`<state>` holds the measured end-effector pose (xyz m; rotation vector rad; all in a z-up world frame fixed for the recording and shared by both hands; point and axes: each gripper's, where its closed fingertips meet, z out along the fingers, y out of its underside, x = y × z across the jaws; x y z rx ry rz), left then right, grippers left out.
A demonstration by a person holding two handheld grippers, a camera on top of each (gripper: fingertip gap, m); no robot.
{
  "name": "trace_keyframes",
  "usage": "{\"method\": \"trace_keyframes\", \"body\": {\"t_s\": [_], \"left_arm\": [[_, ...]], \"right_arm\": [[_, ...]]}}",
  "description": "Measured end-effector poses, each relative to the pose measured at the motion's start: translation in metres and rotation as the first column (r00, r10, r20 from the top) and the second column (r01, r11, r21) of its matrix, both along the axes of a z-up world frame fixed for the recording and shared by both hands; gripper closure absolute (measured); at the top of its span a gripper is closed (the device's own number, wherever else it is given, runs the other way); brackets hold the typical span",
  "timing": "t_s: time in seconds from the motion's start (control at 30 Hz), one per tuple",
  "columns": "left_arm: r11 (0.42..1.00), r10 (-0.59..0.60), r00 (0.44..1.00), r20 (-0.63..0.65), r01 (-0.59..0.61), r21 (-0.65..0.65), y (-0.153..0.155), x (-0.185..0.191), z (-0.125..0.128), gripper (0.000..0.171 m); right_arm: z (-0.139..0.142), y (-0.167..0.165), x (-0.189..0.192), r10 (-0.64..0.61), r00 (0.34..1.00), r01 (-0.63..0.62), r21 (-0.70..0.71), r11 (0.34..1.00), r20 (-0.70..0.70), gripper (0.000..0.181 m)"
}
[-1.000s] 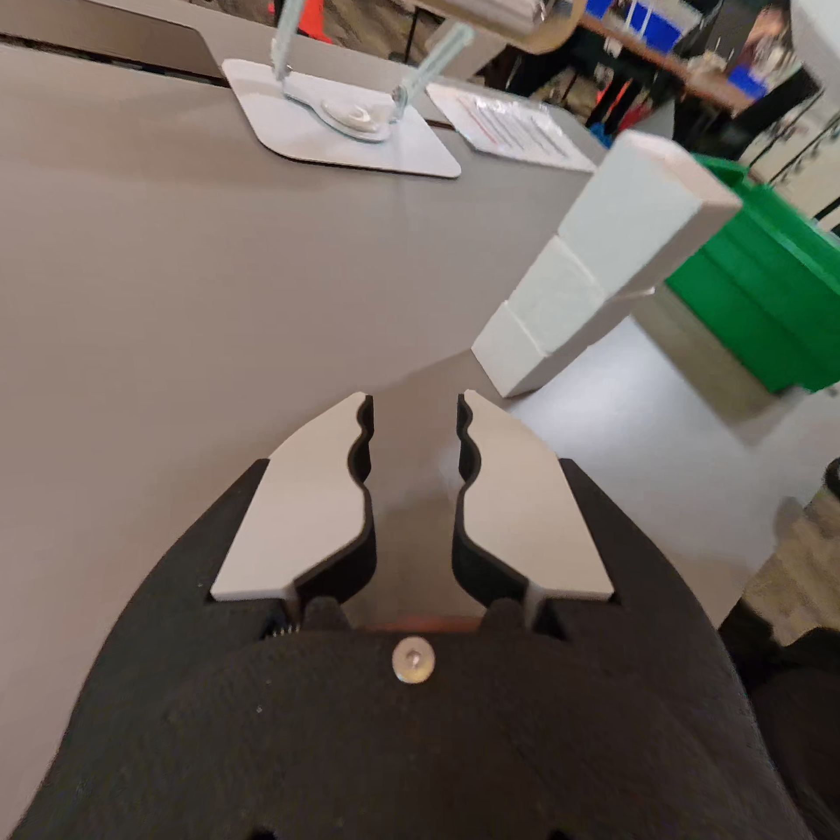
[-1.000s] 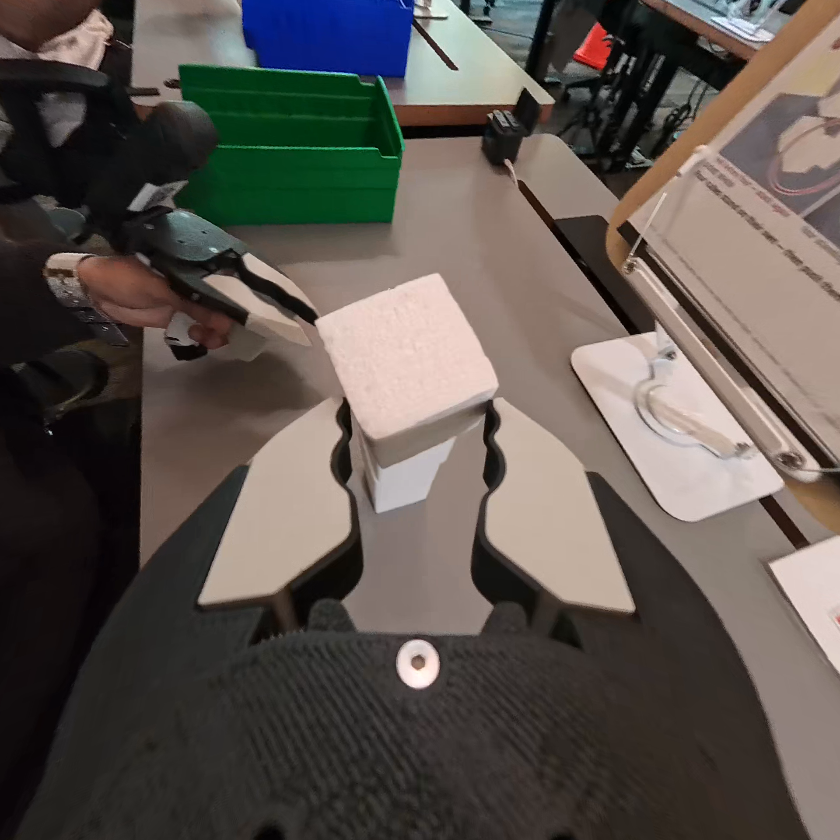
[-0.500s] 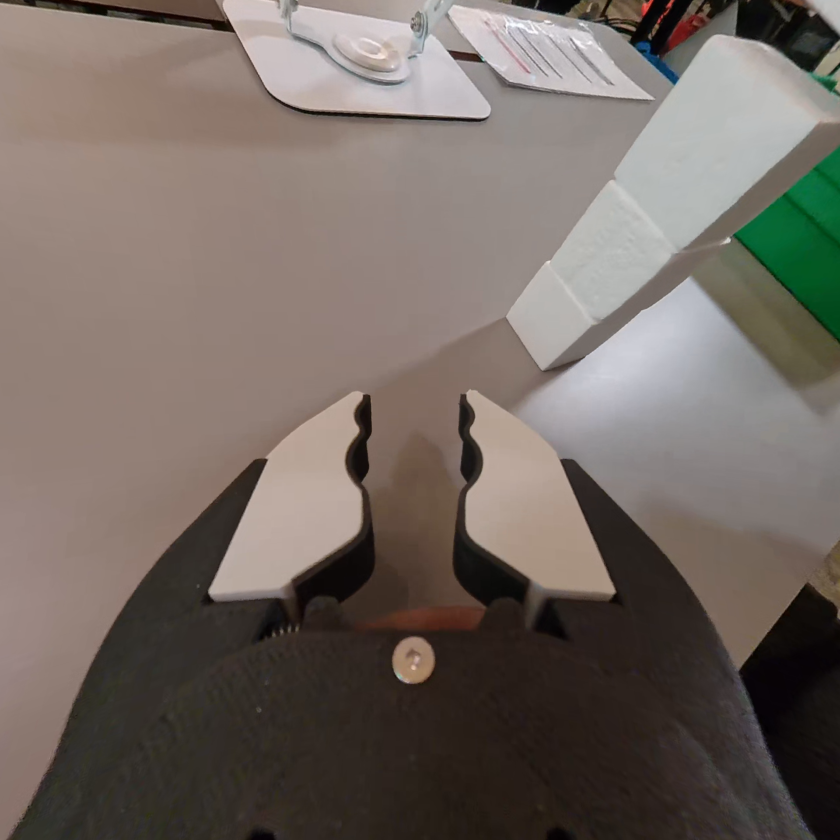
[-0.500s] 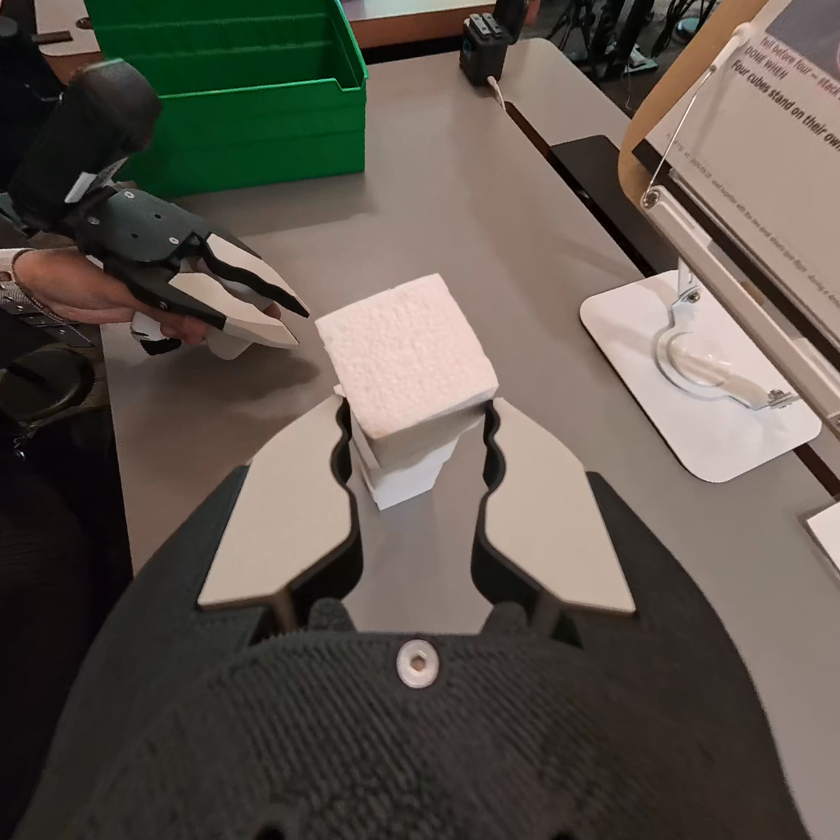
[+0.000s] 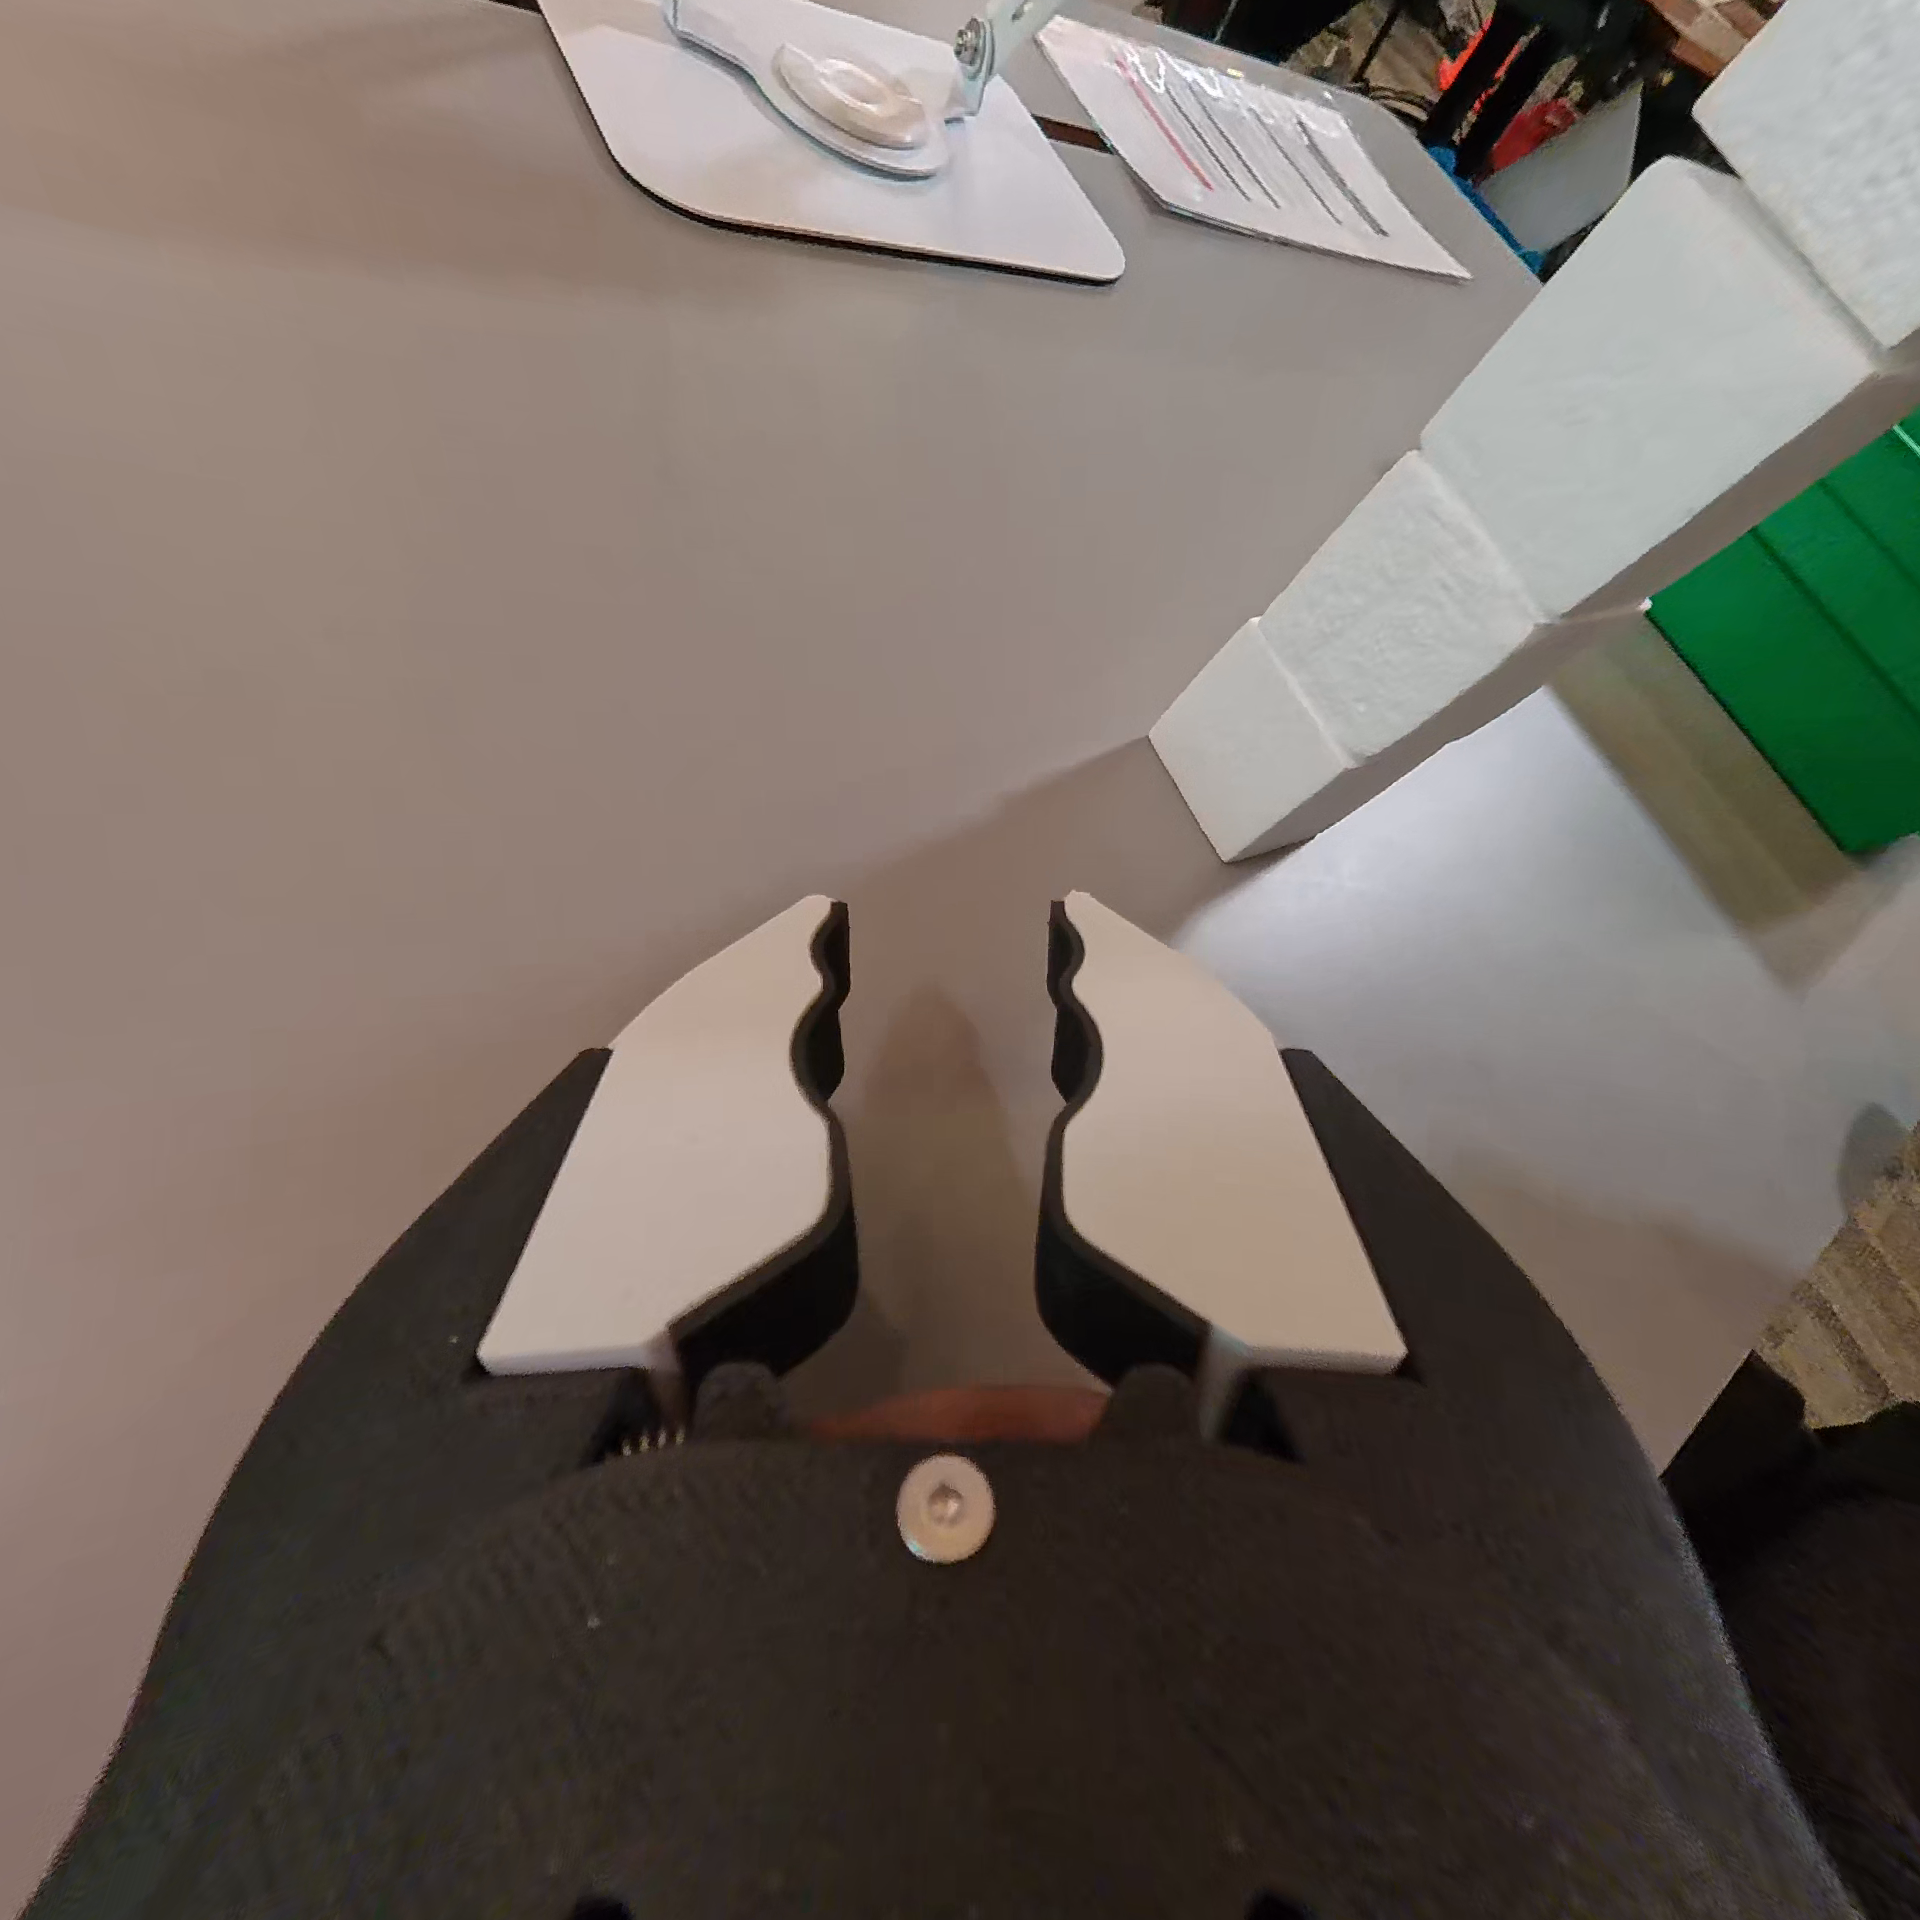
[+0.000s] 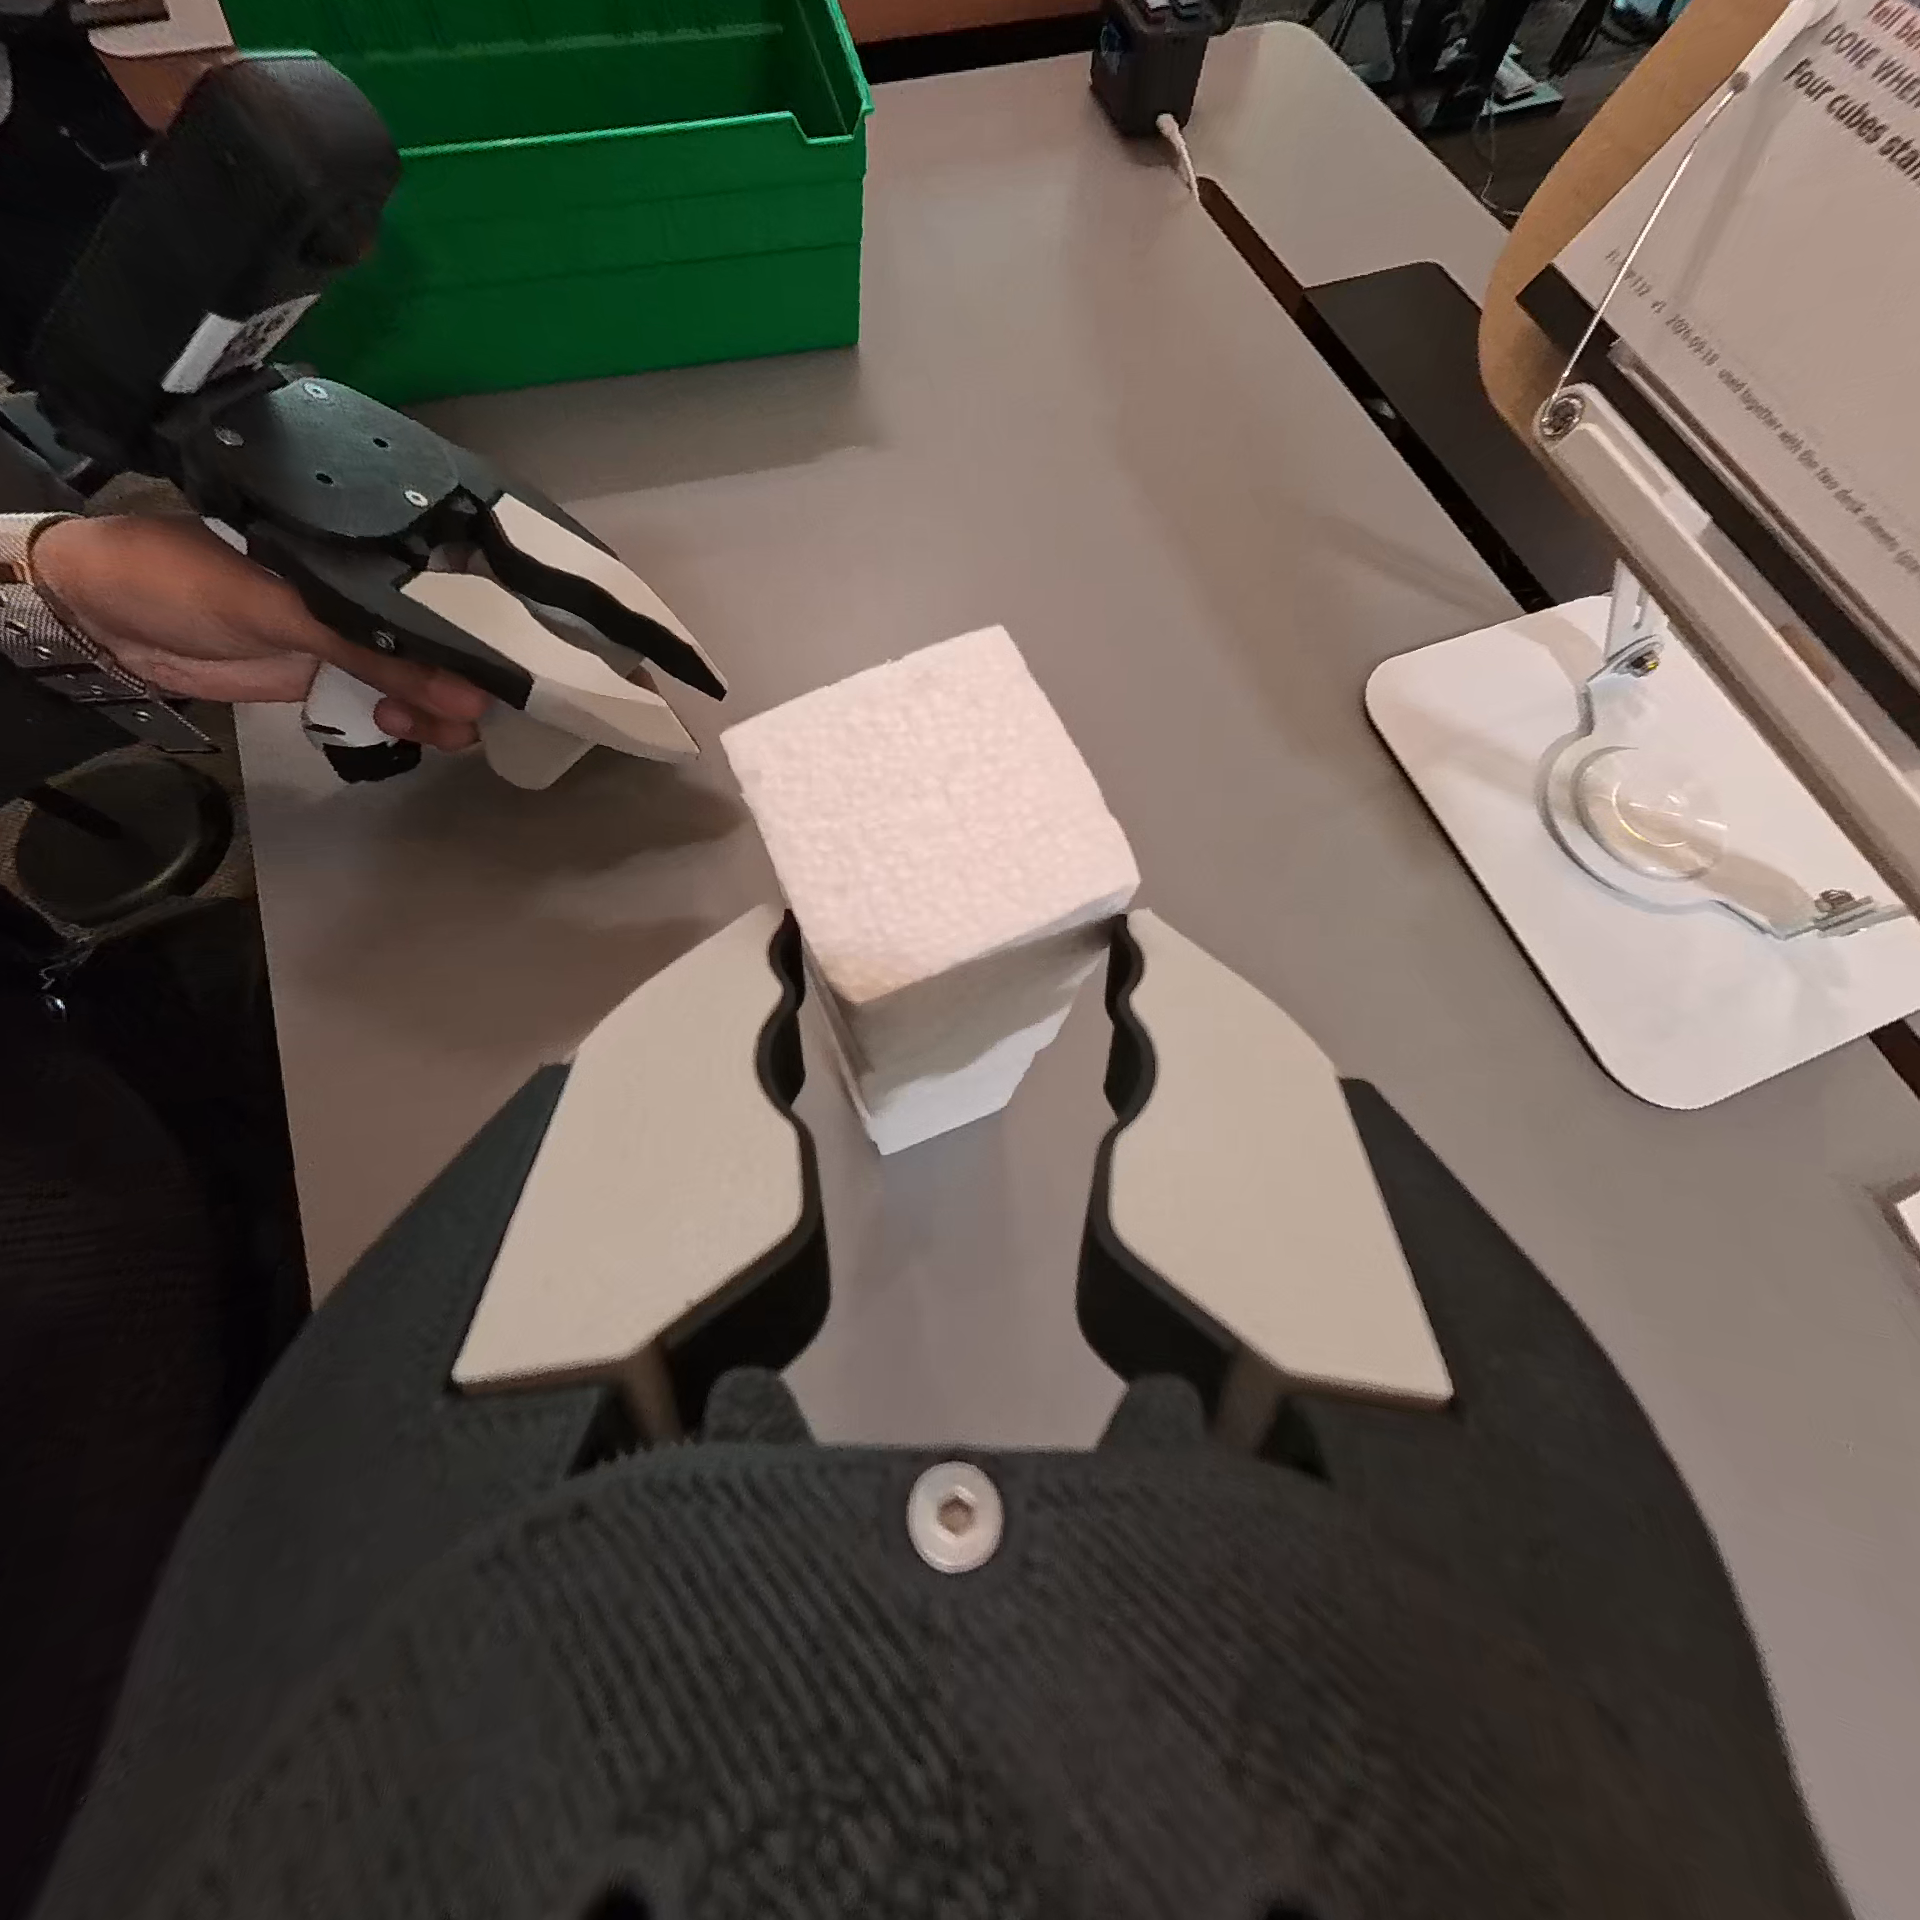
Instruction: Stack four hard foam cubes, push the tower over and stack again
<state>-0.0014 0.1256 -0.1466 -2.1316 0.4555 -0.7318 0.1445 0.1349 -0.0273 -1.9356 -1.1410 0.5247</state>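
Observation:
A stack of white foam cubes (image 5: 1382, 644) stands on the grey table (image 6: 1091, 520). My right gripper (image 6: 951, 935) is shut on the top foam cube (image 6: 914, 800), which sits at the top of the stack, over the lower cubes (image 6: 935, 1091). This top cube also shows at the upper right edge of the left wrist view (image 5: 1849, 135). My left gripper (image 5: 948, 914) is open and empty, low over the table, to the left of the stack. It also shows in the right wrist view (image 6: 707, 717), held by a hand, with its tips close to the top cube.
A green bin (image 6: 623, 208) stands behind the stack. A white stand base (image 6: 1662, 935) carries a tilted sign board (image 6: 1766, 260) at the right. A printed sheet (image 5: 1268, 156) lies near it. A small black device (image 6: 1153, 52) with a cable sits at the far edge.
My left gripper has moved closer to the stack, still open. My right gripper has kept its hold on the top cube while its view tilted down.

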Motion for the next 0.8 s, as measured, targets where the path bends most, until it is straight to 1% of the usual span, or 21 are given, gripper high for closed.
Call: {"method": "trace_keyframes", "body": {"t_s": [0.33,0.8], "left_arm": [[1.0,0.007,1.0,0.016,-0.007,-0.012,0.0006,-0.0011,0.0001,0.134],[1.0,-0.001,1.0,0.027,0.002,-0.028,-0.0003,0.0004,-0.0012,0.134]], "right_arm": [[0.003,-0.0007,-0.0002,-0.011,1.0,0.011,0.003,1.0,0.002,0.124],[-0.0012,-0.0004,-0.0013,-0.016,1.0,0.016,-0.011,1.0,0.002,0.124]]}}
